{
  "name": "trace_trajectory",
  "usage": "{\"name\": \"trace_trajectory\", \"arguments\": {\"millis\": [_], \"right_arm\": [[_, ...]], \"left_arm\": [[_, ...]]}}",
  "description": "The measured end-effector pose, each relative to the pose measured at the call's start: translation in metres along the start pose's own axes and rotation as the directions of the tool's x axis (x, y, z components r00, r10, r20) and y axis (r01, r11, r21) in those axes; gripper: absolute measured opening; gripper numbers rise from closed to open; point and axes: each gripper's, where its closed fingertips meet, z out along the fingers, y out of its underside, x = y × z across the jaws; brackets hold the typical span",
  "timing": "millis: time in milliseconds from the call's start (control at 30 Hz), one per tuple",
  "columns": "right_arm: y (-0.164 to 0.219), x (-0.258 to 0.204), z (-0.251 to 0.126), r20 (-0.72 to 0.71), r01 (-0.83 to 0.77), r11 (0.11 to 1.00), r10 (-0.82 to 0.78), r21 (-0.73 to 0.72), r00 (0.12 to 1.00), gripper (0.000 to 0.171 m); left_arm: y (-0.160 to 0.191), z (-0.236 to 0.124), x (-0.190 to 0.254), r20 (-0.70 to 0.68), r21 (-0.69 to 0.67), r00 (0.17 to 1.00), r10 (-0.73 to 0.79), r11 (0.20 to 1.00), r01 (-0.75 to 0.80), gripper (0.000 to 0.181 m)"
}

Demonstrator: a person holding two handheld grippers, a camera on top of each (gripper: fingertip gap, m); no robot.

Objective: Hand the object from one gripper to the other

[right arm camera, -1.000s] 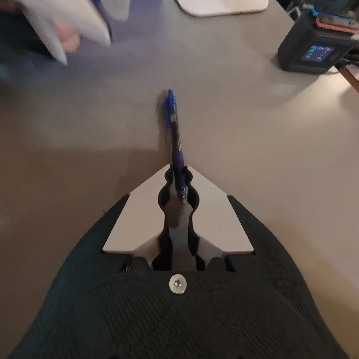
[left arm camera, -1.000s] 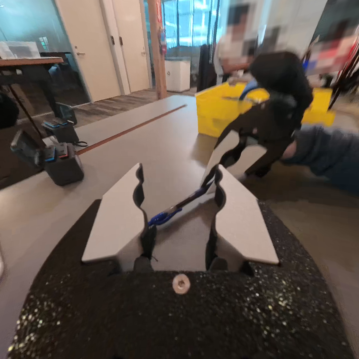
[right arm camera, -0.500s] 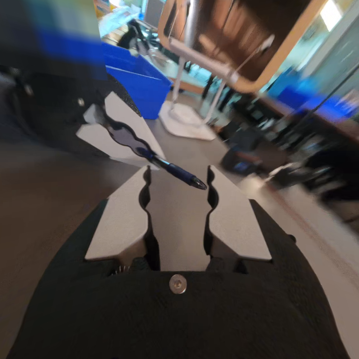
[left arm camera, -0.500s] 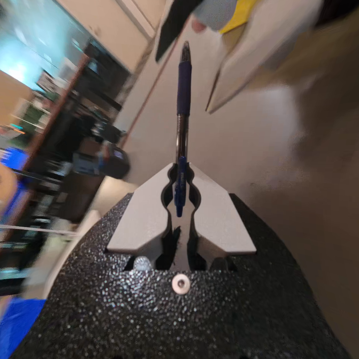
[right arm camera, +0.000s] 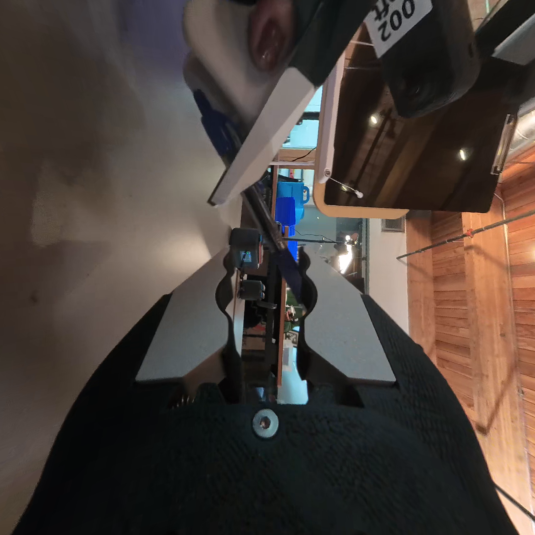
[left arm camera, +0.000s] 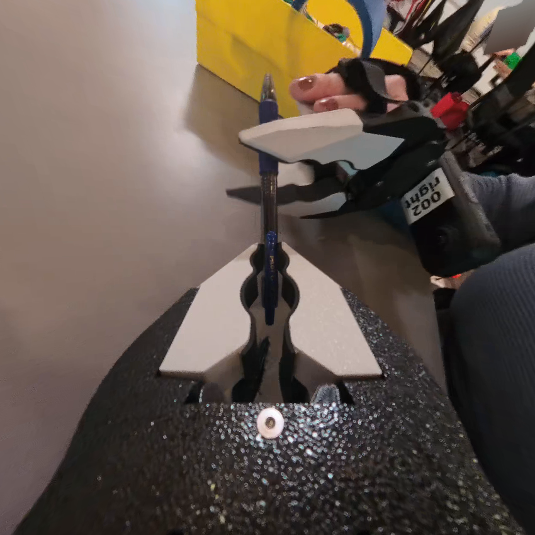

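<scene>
1. Left claw (left arm camera: 269,249): jaws pinched nearly closed on the clip end of the pen (left arm camera: 267,202); barrel runs straight out ahead of its tips, nib end farthest away
2. A second ago it was the other way round: the right claw had the pen by its nib end and the left stood wide open. Half a second ago the left had closed on it and the right had let go and pulled off
3. Now the right claw (left arm camera: 246,165) is back, coming in from the left claw's right side. Its jaws stand well apart, one finger either side of the pen's blue rubber grip, crosswise to the barrel
4. Right wrist view: pen (right arm camera: 286,269) passes between the open fingers, lying close to the right-hand one. Contact there cannot be told; nothing is clamped
5. Pen is off the table (left arm camera: 86,144), carried by the left claw alone. Yellow bin (left arm camera: 246,43) beyond, not involved
6. Reading: first pass looks complete; the right seems set to take the pen back. Left should hold until the right has closed
</scene>
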Motion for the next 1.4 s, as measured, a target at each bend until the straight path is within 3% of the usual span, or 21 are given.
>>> {"name": "trace_trajectory", "arguments": {"millis": [67, 167, 200, 267, 367, 500, 600, 667, 1400], "right_arm": [[0.005, 0.003, 0.001, -0.012, -0.006, 0.999, 0.006, -0.035, 1.000, 0.018], [0.018, -0.002, 0.003, 0.022, -0.079, 0.992, 0.082, -0.097, 0.996, 0.011], [0.019, 0.000, 0.003, 0.021, -0.129, 0.987, 0.132, -0.092, 0.991, 0.010], [0.022, 0.003, 0.003, 0.025, -0.213, 0.972, 0.216, -0.103, 0.976, 0.010], [0.026, -0.001, 0.002, 0.055, -0.274, 0.955, 0.281, -0.118, 0.958, 0.010], [0.025, -0.010, 0.002, 0.117, -0.331, 0.935, 0.345, -0.125, 0.931, 0.010], [0.024, -0.017, 0.002, 0.164, -0.367, 0.921, 0.385, -0.129, 0.908, 0.010], [0.022, -0.021, 0.001, 0.188, -0.379, 0.916, 0.399, -0.130, 0.898, 0.010], [0.018, -0.029, 0.002, 0.233, -0.407, 0.904, 0.427, -0.130, 0.874, 0.010]], "left_arm": [[0.000, 0.004, -0.005, 0.063, -0.003, 0.995, 0.080, 0.997, -0.080, 0.008], [-0.018, 0.001, -0.014, 0.226, 0.067, 0.945, 0.236, 0.964, -0.257, 0.010], [-0.022, -0.001, -0.019, 0.303, 0.055, 0.905, 0.299, 0.943, -0.329, 0.025], [-0.024, -0.005, -0.030, 0.441, -0.044, 0.783, 0.439, 0.882, -0.469, 0.051], [-0.027, -0.007, -0.038, 0.556, -0.229, 0.536, 0.635, 0.737, -0.636, 0.059], [-0.032, -0.010, -0.043, 0.603, -0.412, 0.258, 0.755, 0.572, -0.709, 0.040], [-0.036, -0.014, -0.046, 0.616, -0.463, 0.171, 0.769, 0.528, -0.712, 0.026], [-0.039, -0.018, -0.046, 0.629, -0.472, 0.141, 0.764, 0.520, -0.712, 0.005], [-0.023, -0.001, -0.040, 0.552, -0.345, 0.428, 0.716, 0.663, -0.665, 0.000]]}}
